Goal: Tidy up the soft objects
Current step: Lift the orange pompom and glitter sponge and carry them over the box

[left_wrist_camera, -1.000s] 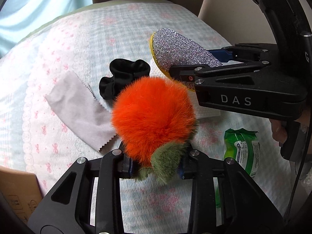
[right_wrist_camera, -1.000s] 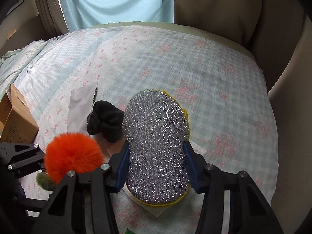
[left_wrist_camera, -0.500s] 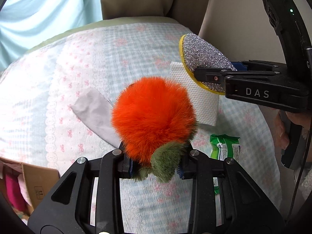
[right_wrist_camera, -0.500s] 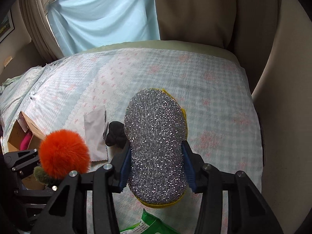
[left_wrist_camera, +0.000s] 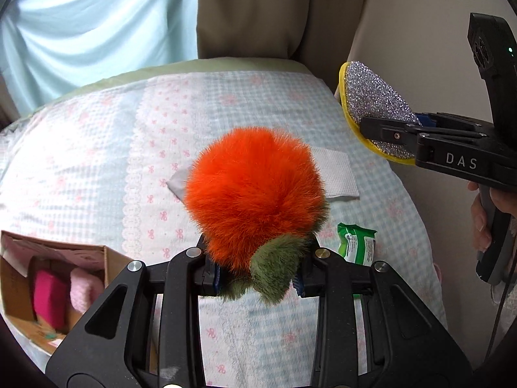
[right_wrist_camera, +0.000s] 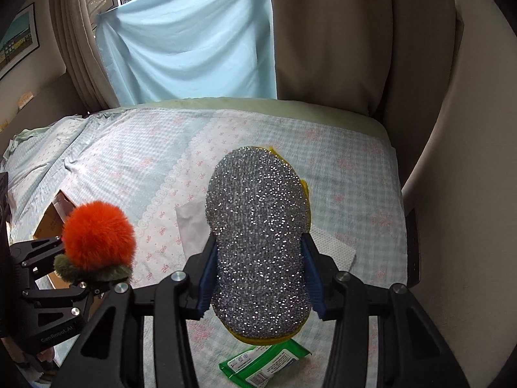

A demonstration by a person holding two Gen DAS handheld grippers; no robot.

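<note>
My left gripper (left_wrist_camera: 257, 283) is shut on a fluffy orange pom-pom with green leaves (left_wrist_camera: 253, 199) and holds it high above the bed; it also shows in the right wrist view (right_wrist_camera: 98, 237). My right gripper (right_wrist_camera: 258, 281) is shut on a silver glitter sponge with a yellow back (right_wrist_camera: 258, 242), held up at the right; the sponge also shows in the left wrist view (left_wrist_camera: 374, 110). A cardboard box (left_wrist_camera: 106, 258) with a pink and a magenta soft item (left_wrist_camera: 50, 294) sits at the lower left.
On the checked bedspread (left_wrist_camera: 97, 148) lie a white textured cloth (left_wrist_camera: 337, 174), a grey cloth (right_wrist_camera: 190, 223), and a green wipes packet (left_wrist_camera: 357, 242). A curtain and beige cushions stand behind the bed. The wall is at the right.
Both grippers have risen and pulled back from the bed with their objects. The black scrunchie is now hidden. The cardboard box has come into view at the lower left.
</note>
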